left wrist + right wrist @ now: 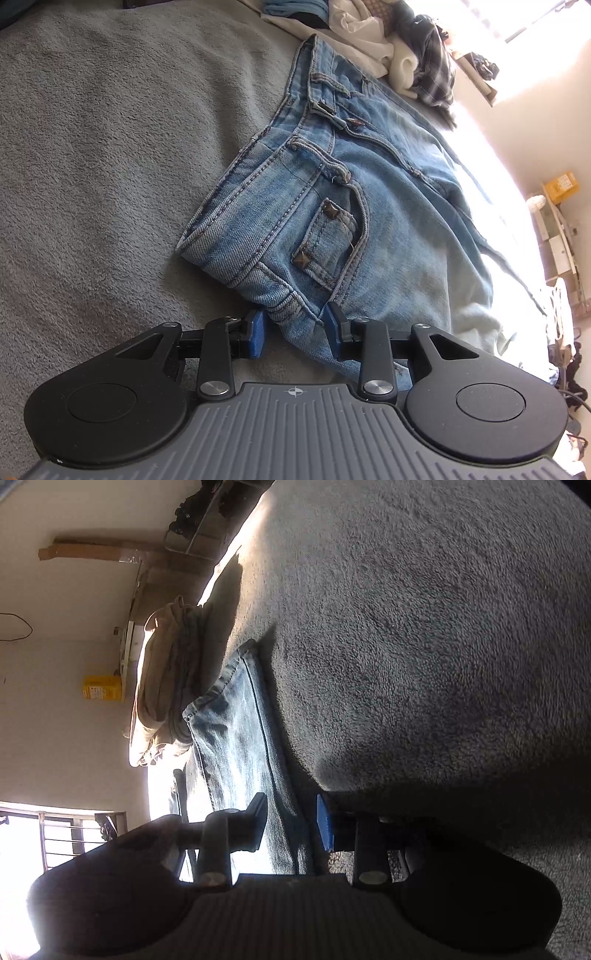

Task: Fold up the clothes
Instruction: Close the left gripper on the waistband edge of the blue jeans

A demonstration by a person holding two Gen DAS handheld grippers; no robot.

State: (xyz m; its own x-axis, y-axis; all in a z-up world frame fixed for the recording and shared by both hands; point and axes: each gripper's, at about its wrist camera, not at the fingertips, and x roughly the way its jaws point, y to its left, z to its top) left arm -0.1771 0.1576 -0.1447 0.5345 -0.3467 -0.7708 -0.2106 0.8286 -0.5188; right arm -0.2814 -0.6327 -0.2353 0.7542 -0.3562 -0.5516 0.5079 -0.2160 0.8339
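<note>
Light-blue jeans (369, 206) lie on a grey fleece blanket (110, 166), waistband and front pocket facing up. My left gripper (295, 328) is shut on the near side edge of the waist, and the denim fills the gap between its blue pads (258, 332). The right wrist view is rolled sideways. There a jeans leg (236, 731) runs along the blanket (424, 646) toward its hem. My right gripper (291, 821) is shut on that leg, which passes between the dark finger and the blue pad (325, 823).
A heap of unfolded clothes (406, 48), white and plaid, lies beyond the waistband. A folded beige and grey stack (162, 672) sits past the leg hem near the bed edge. A yellow box (101, 687) stands by the wall, and a barred window (37, 834) glares brightly.
</note>
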